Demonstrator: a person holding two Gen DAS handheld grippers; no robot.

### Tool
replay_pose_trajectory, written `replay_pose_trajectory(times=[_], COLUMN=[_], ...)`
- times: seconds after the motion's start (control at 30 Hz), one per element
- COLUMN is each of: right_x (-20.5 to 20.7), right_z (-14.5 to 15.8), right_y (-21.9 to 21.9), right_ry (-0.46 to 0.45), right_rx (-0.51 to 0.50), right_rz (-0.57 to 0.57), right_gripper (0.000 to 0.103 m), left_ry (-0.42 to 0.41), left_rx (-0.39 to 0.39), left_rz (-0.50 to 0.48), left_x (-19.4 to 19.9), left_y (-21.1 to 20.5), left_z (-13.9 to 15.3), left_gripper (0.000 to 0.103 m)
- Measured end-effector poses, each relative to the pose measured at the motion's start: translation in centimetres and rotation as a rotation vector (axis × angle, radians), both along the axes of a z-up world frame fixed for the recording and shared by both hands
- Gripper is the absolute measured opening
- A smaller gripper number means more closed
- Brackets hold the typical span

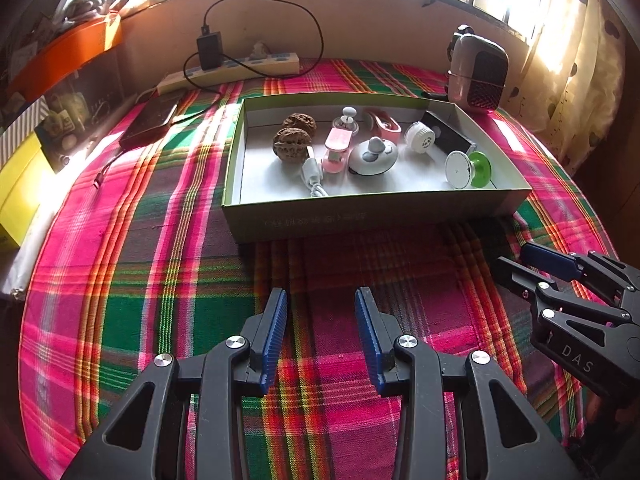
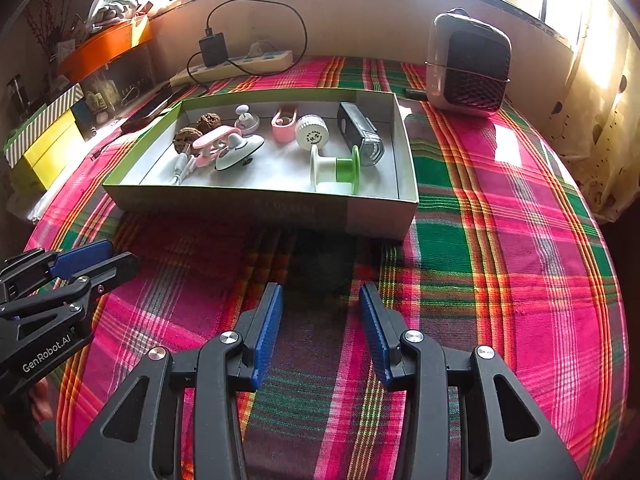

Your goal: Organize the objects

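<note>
So the box [image 1: 376,216] with all the small stuff is sitting in the middle of the tabletop [image 1: 160,280], on a loud pink-and-green plaid cloth [image 2: 500,240]. Inside it two walnuts [image 1: 292,144] are lying at the left end, next to a pink clip thing [image 1: 338,144], a grey-white oval gadget [image 1: 373,156], a white round cap [image 1: 419,138], a dark rectangular device [image 1: 450,136] and a white-and-green spool [image 1: 468,169] leaning near the right front corner. A white cable plug [image 1: 312,172] is resting against the front wall.

Behind the box a power strip [image 1: 256,65] with a black charger [image 1: 209,50] plugged in is running along the wall, and a small heater [image 2: 468,68] is standing at the back right. A dark phone-like slab [image 1: 150,122] is lying off to the left.

Both grippers are hanging over bare cloth in front of the box, touching nothing. The left hand-held gripper [image 1: 321,336] is standing fairly wide with nothing between the pads. The right hand-held gripper [image 2: 321,332] is also gaping, empty too.
</note>
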State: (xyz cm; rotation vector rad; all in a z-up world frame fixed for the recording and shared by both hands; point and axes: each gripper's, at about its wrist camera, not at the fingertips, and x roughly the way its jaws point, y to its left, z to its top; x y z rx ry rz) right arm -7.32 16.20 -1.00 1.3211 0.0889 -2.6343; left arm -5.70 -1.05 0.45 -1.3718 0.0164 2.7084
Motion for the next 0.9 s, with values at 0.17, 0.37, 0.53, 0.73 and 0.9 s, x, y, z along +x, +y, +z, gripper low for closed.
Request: replay_pose_trajectory(times=[0.17,0.37,0.53,0.73,0.9], right_x=[0.5,1.2,1.4,1.4,1.4], right_z=[-0.1,-0.3,-0.4,-0.4,-0.4], right_y=[-0.1,-0.2,-0.1,0.0,0.0], right_ry=[0.006,0.016,0.025,0.023,0.023], right_rx=[0.016,0.042,0.042,0.042,0.042], right_rz=[-0.002,-0.011,-0.025,-0.035,-0.040], right_gripper=[0.047,0.055,0.058,0.061,0.061], left_ry=[0.005,0.019,0.047,0.052,0.051], left_rx=[-0.021,-0.016,-0.047,-0.041,-0.038], left_rz=[0.006,0.025,0.040,0.059,0.062], left_x=[0.2,0.6,1.1,1.2,1.2], left_y=[0.0,0.0,0.4,0.4,0.3], left_z=[-0.3,-0.4,-0.6,-0.6,-0.7], left_gripper=[0.034,0.033,0.034,0.034,0.034])
